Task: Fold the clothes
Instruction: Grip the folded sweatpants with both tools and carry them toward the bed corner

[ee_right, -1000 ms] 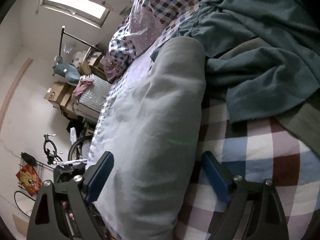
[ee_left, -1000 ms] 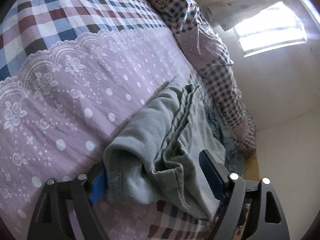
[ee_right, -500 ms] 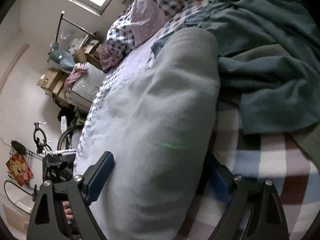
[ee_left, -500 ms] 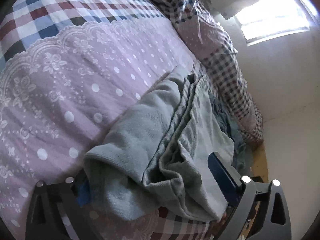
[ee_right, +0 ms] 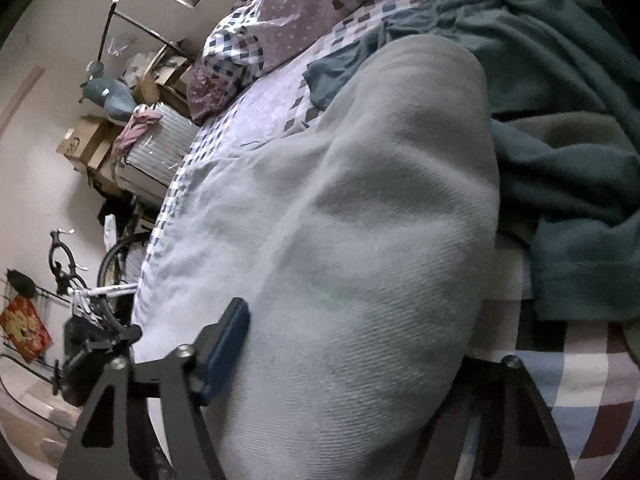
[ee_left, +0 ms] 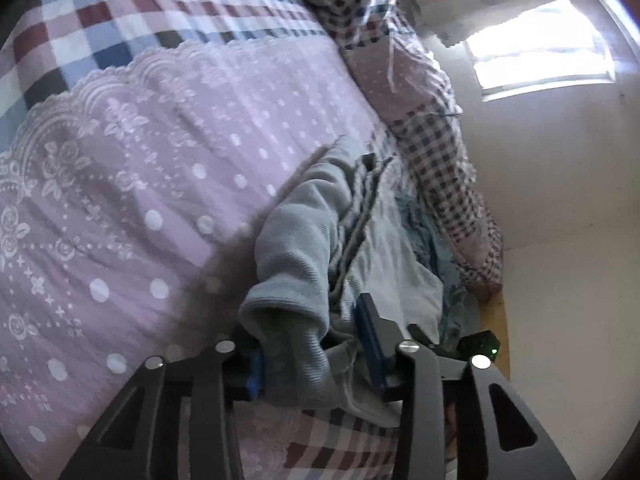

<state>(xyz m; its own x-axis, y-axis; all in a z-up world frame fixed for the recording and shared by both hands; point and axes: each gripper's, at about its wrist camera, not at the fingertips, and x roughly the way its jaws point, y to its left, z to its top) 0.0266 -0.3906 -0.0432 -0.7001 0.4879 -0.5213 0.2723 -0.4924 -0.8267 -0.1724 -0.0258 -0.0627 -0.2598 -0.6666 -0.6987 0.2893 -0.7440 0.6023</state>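
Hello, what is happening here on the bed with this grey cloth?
A person is folding clothes on a bed with a handheld gripper in each hand. The left gripper has closed on a bunched edge of the light grey garment, which lies on the purple dotted bedspread. The right gripper has the same garment between its fingers, but one finger is hidden under the fabric, so its grip is unclear. A dark teal garment lies crumpled beside it, not yet handled.

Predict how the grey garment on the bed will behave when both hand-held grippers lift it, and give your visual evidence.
The grey garment will probably flop and sag: it already lies in soft bunched folds. It looks fairly thick, so likely somewhat heavy. Its ribbed knit surface should resist slipping between the pads, though loose layers may slide apart.
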